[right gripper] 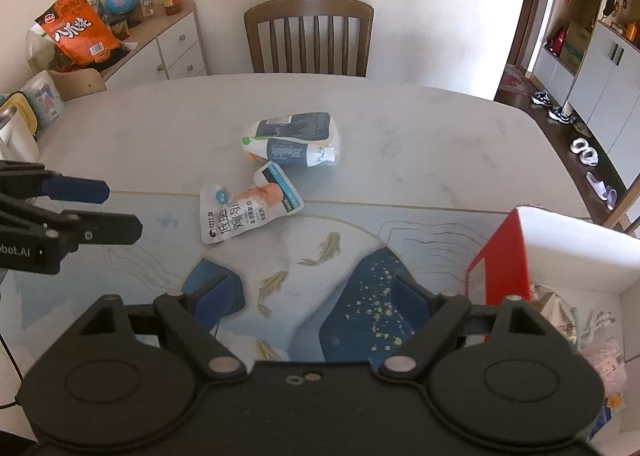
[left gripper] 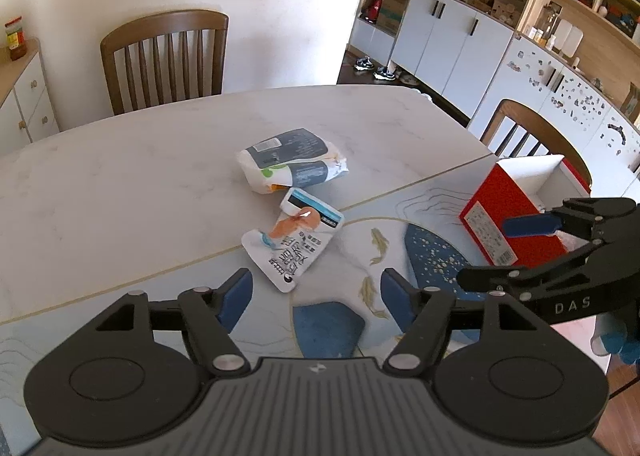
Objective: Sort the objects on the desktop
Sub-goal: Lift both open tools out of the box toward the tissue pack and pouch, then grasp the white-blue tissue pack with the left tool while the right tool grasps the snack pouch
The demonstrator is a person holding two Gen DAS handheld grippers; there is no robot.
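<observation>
A flat white snack pouch (left gripper: 294, 242) with an orange picture lies on the table mat's far edge; it also shows in the right wrist view (right gripper: 248, 201). A bulkier white and dark-blue packet (left gripper: 294, 159) lies just behind it on the marble table (left gripper: 120, 183), also seen from the right (right gripper: 296, 137). A red box with white inside (left gripper: 516, 207) stands at the right and holds several small packets (right gripper: 560, 316). My left gripper (left gripper: 316, 298) is open and empty, just short of the pouch. My right gripper (right gripper: 318, 302) is open and empty, beside the red box (right gripper: 504, 260).
A mat (right gripper: 320, 248) with fish and blue shapes covers the table's near part. Wooden chairs (left gripper: 166, 59) (left gripper: 532, 135) stand at the far side and right. A sideboard (right gripper: 160, 47) with an orange snack bag (right gripper: 78, 29) is at the left.
</observation>
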